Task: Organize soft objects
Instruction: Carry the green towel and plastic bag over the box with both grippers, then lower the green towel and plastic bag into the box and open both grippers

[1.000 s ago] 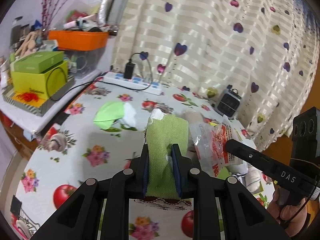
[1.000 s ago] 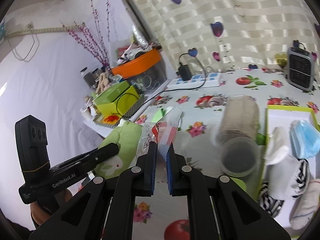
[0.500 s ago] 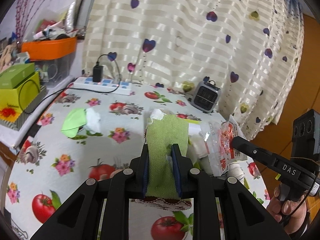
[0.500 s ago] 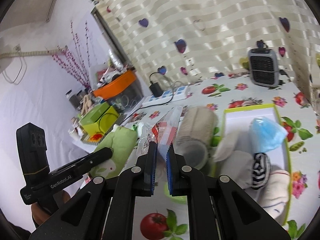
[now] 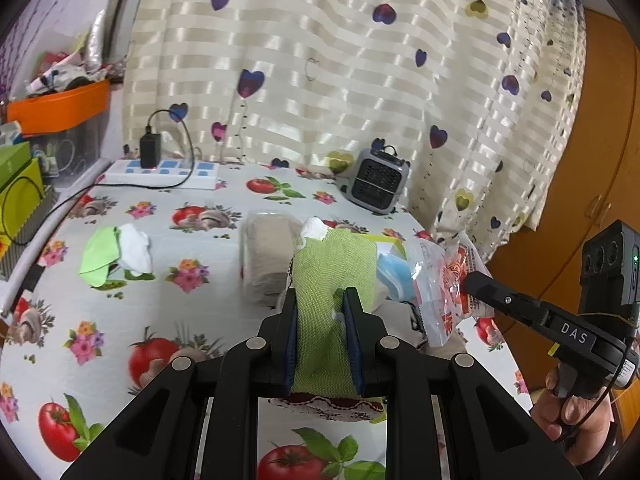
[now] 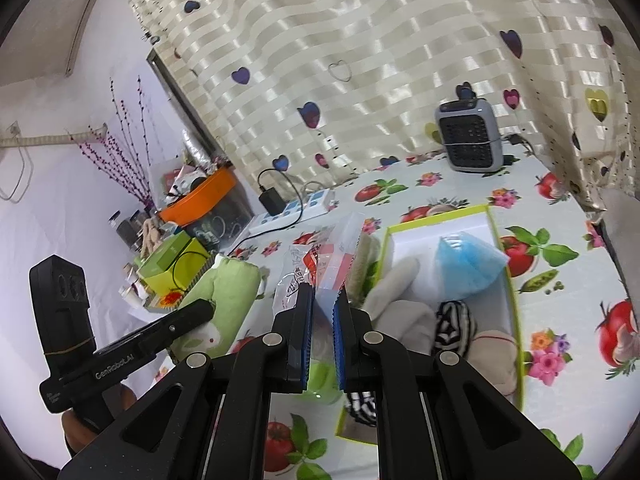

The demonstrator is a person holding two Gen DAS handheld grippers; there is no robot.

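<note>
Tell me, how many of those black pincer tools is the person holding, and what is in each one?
2. The left gripper is clamped on a green cloth; the right gripper, beside it, pinches a clear plastic packet above the white box of soft things.

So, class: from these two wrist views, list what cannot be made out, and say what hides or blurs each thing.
- Printing on the clear plastic bag, right wrist view: crumpled and too small to read.
- Lower end of the green cloth, left wrist view: hidden behind the left hand-held gripper.
- Box contents near the striped sock, right wrist view: partly hidden by the right hand-held gripper.
</note>
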